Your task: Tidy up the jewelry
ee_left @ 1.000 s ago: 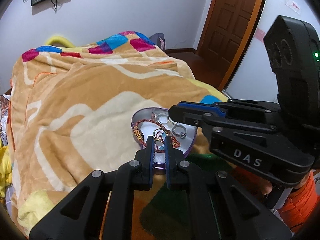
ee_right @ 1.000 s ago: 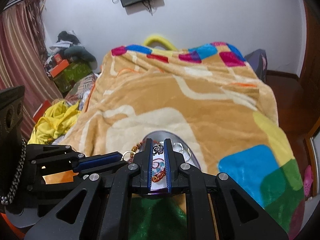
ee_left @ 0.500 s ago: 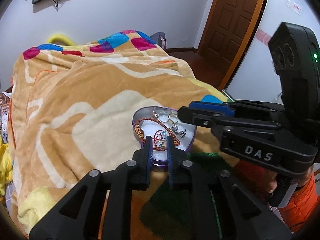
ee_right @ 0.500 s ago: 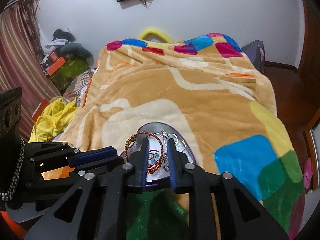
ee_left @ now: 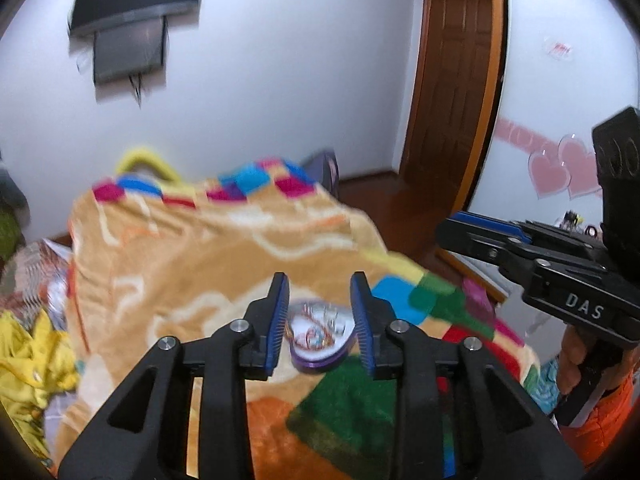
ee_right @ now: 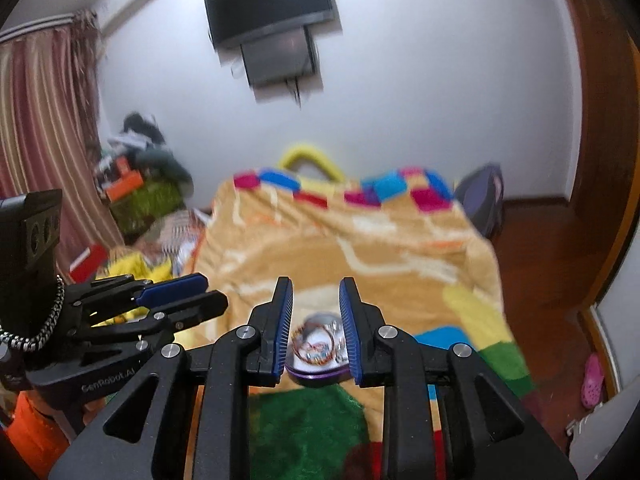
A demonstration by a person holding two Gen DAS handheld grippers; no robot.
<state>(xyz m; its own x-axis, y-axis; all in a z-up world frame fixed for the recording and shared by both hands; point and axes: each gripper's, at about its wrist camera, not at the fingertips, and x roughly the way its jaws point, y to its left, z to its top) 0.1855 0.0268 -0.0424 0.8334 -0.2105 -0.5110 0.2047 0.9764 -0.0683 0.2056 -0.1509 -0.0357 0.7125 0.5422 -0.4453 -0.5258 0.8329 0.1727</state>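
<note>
The jewelry tin [ee_left: 320, 334] lies on the blanket [ee_left: 200, 264], beyond both grippers' parted, empty fingers [ee_left: 279, 316]; the left gripper [ee_left: 320, 300] is opening. The right gripper [ee_left: 520, 248] reads "DAS".

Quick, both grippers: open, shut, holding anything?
Left gripper: opening, empty, above the jewelry tray.
Right gripper: slightly open, empty.

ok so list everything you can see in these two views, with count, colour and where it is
tin: one, purple, heart-shaped, on the blanket ahead of both grippers
jewelry: several pieces, red-orange bracelet plus silver rings, inside the tin; blurred
blanket: one, tan with coloured squares, covering the bed
television: one, black, high on the white wall
door: one, brown, right of the bed
curtain: one, red striped, far left
yellow cloth: one heap, left of the bed
left gripper: black, blue pads, jaws opening, nothing between them
right gripper: black, blue pads, open, empty
</note>
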